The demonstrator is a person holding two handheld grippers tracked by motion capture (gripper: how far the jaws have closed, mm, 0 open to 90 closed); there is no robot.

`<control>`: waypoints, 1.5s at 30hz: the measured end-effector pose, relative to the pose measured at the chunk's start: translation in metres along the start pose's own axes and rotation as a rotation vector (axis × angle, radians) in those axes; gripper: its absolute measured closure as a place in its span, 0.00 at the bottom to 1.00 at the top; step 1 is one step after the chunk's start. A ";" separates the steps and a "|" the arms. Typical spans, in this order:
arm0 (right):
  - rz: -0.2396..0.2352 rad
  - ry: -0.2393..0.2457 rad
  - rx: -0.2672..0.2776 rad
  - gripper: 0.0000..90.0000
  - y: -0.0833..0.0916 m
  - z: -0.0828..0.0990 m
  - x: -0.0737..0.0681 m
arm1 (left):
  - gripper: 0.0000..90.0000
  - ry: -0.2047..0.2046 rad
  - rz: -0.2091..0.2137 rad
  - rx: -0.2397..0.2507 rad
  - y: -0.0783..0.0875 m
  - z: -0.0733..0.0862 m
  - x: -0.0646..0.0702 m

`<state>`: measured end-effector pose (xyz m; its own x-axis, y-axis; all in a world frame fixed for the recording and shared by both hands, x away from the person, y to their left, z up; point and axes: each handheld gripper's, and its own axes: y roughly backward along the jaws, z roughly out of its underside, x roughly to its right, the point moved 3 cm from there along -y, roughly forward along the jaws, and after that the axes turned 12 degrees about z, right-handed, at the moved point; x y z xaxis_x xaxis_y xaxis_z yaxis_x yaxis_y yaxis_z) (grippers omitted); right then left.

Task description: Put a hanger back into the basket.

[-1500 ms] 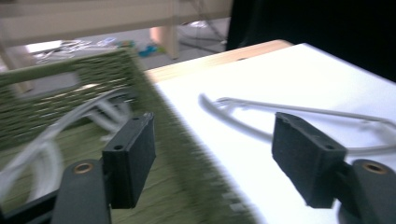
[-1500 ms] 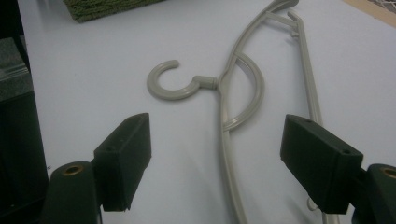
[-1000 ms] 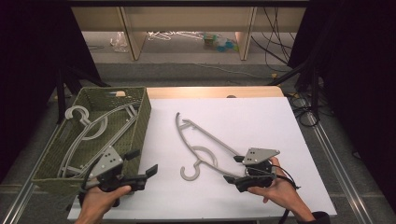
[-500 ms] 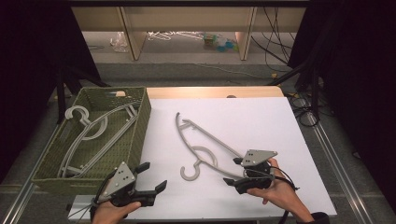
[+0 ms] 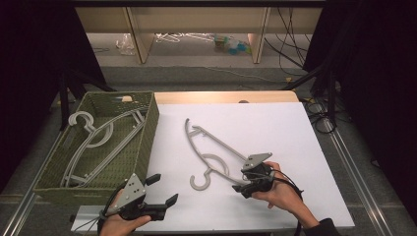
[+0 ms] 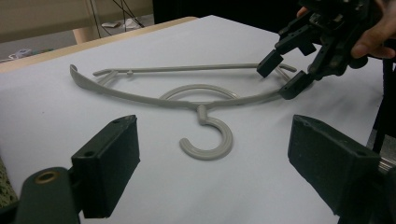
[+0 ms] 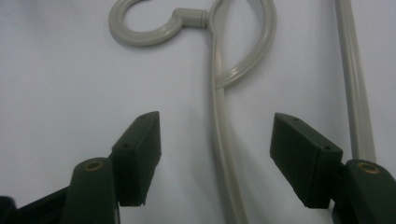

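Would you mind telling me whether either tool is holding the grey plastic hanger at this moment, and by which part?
Nothing is held yet. The right tool straddles one arm of the grey plastic hanger, its jaws just closing but apart from it. The left tool is open and empty.

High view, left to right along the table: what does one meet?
Basket holding hangers → left gripper → grey hanger on the white sheet → right gripper.

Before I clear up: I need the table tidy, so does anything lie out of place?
One grey plastic hanger lies loose and slanted on the white tabletop, outside the green woven basket holding the other hangers. Nothing looks broken.
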<state>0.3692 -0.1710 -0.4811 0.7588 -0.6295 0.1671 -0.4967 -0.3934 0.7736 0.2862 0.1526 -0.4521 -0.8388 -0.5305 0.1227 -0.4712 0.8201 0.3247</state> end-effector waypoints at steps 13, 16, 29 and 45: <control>-0.043 0.033 -0.177 0.67 -0.029 -0.017 -0.001 | 0.19 -0.001 0.013 -0.005 -0.001 0.001 0.000; -0.024 0.061 -0.209 0.68 -0.031 -0.021 -0.003 | 0.19 -0.001 0.025 -0.010 -0.002 0.002 0.001; -0.035 0.129 -0.323 0.88 -0.038 -0.036 -0.005 | 0.20 -0.008 0.021 -0.023 -0.002 0.002 0.000; -0.085 0.170 -0.343 0.91 -0.034 -0.038 0.000 | 0.27 -0.091 0.022 -0.092 -0.006 0.003 0.002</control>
<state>0.4023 -0.1325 -0.4846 0.8645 -0.4731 0.1699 -0.2809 -0.1744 0.9437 0.2870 0.1470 -0.4565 -0.8718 -0.4876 0.0461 -0.4291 0.8058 0.4081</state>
